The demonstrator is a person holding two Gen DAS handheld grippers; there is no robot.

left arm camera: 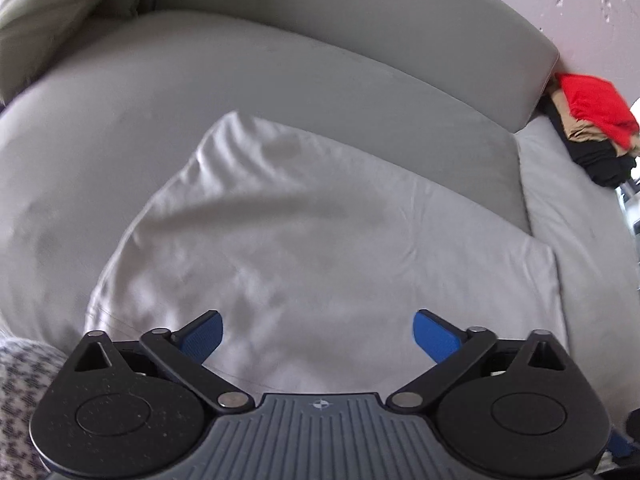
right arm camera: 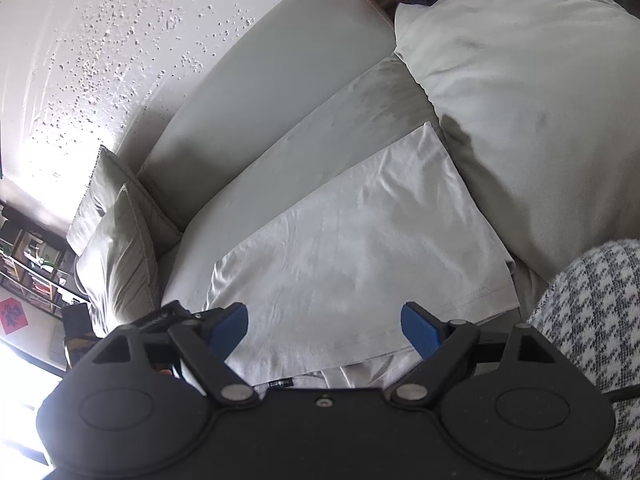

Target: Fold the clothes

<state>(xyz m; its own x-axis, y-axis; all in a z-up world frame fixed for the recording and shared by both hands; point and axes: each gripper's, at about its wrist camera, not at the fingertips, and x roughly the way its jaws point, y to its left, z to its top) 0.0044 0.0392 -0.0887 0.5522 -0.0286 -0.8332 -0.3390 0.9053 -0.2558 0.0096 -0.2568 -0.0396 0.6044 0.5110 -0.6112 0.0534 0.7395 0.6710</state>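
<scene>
Left tongs point(left arm camera: 318, 334): released. The blue pads point(left arm camera: 202, 338) stand wide apart, with nothing between them. They hang over the near part of the cloth point(left arm camera: 320, 248), and contact with the fabric cannot be confirmed from the left wrist view.

Right tongs point(right arm camera: 325, 328): released. The pads point(right arm camera: 420, 334) are spread and carry nothing. They hang above the near edge of the cloth point(right arm camera: 360, 248).

Cloth: a pale grey-white garment, folded into a roughly rectangular shape, lies flat on the sofa seat point(left arm camera: 100, 140). Light wrinkles run across its surface. In the right wrist view a small dark label point(right arm camera: 280, 383) shows at the near edge, where a lower layer sticks out beneath the top layer. One far corner point(right arm camera: 427, 125) lies just beside a large grey cushion point(right arm camera: 520, 100).

Sofa: grey, with a backrest point(left arm camera: 360, 28) running behind the seat. A textured white wall point(right arm camera: 100, 40) stands behind the backrest. A pale cushion point(right arm camera: 116, 248) leans at the end of the sofa.

Pile point(left arm camera: 596, 124): red, tan and black garments are heaped at the far end of the backrest, well apart from the cloth.

A houndstooth fabric point(right arm camera: 592, 320) lies at the near edge, beside the right tongs; it also shows in the corner of the left wrist view point(left arm camera: 20, 400).

A shelf unit point(right arm camera: 32, 264) stands beyond the sofa end.
</scene>
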